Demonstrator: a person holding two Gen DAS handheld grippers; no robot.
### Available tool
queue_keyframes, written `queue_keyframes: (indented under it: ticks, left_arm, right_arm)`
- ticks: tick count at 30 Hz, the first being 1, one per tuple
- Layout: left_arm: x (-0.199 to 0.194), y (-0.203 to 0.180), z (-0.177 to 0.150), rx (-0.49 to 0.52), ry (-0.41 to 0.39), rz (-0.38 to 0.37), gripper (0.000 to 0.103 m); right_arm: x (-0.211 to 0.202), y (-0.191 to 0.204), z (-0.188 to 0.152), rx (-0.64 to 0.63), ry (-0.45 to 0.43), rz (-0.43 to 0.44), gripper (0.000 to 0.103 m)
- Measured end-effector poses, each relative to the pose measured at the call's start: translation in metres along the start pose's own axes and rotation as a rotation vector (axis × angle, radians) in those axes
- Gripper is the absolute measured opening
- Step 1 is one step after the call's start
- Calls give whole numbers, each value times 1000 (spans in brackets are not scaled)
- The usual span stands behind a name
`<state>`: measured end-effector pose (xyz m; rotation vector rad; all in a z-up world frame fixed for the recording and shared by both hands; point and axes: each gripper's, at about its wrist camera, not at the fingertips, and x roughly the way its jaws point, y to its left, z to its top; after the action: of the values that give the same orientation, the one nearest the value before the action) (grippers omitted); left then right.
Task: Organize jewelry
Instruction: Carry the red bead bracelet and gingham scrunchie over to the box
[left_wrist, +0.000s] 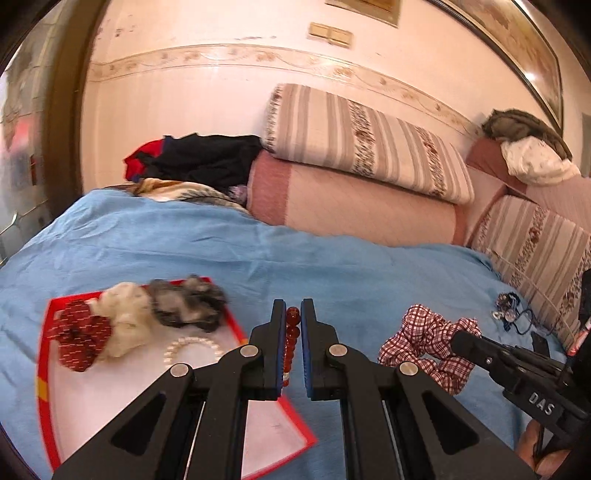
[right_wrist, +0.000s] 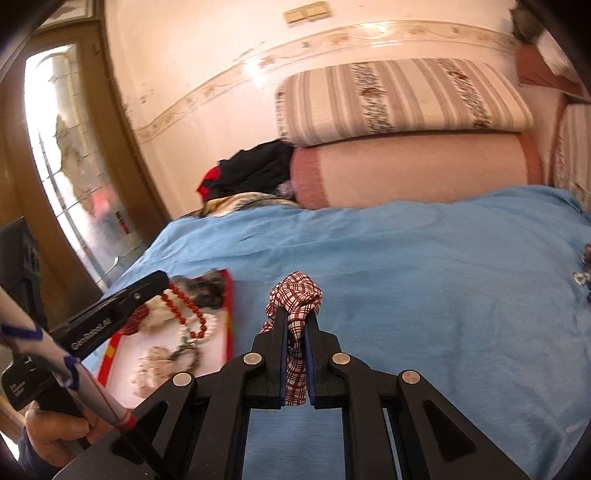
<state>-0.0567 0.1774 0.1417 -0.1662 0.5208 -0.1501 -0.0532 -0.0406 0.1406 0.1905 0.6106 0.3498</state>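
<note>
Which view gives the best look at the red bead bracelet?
The right wrist view: the red bead bracelet hangs from the left gripper as an open loop over the red-rimmed tray, so its shape is clear. The left wrist view shows only an edge-on column of beads pinched between the fingers.

The room is a bedroom with pale pink walls (left_wrist: 207, 110). A flowered border strip (left_wrist: 229, 57) runs along the wall, and two gold switch plates (left_wrist: 330, 35) sit above it. The bed (left_wrist: 258, 254) is covered with a light blue sheet. At its far side lie a pink bolster (left_wrist: 354, 206) and a striped cushion (left_wrist: 369, 144) on top of it. Dark and red clothes (left_wrist: 199, 158) are piled beside them. A brown wooden door with a glass pane (right_wrist: 70, 158) lets in bright daylight. A framed picture (left_wrist: 532, 55) hangs high on the wall.
</note>
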Motion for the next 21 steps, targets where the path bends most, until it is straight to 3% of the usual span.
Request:
queue_keyframes:
  ticks: [13,21]
  left_arm:
    - [-55,98,3,-143,-38,173,7]
    - [-60,146,-21,-243,28,258,7]
  right_arm:
    - [22,116,9,-152,16,132,9]
    - [50,151,11,-190,51,176,9]
